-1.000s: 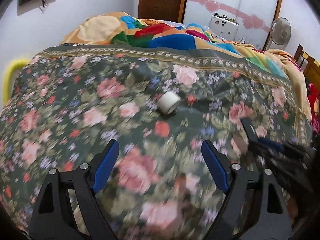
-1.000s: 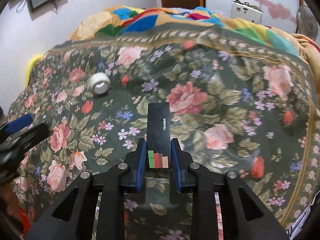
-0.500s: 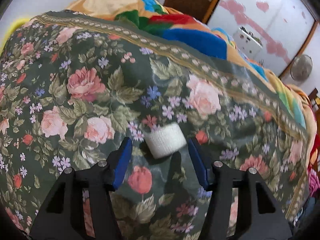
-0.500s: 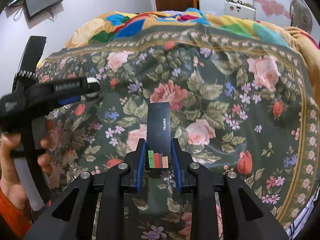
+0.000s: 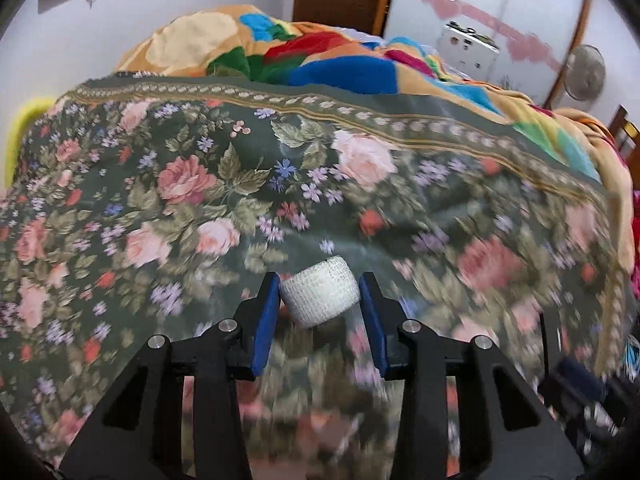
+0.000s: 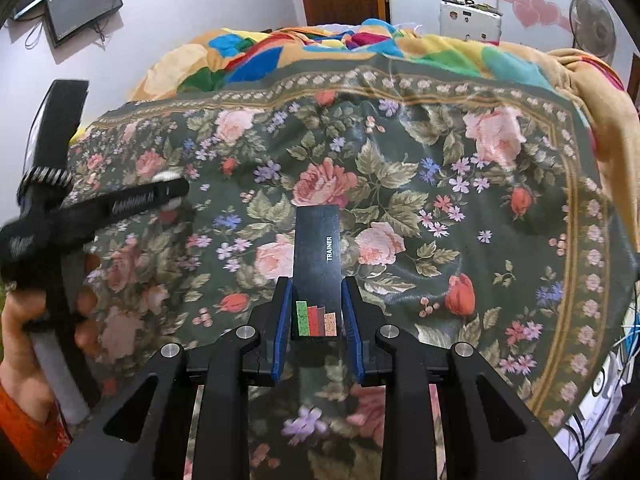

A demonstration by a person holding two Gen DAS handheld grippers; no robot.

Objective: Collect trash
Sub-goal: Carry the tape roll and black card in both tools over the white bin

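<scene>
Left gripper (image 5: 319, 300) jaws have just been closing on the white tape roll (image 5: 319, 297) — roll sits between the blue pads at 12 o'clock of the tool, both pads touching its sides, over the floral bedspread (image 5: 192, 184). Right gripper (image 6: 316, 312) is pinching a black card (image 6: 317, 256) marked TRAINER. Risk: the roll is round and soft, caught near the pad tips — it could squirt forward or deform if lifted too soon.
</scene>
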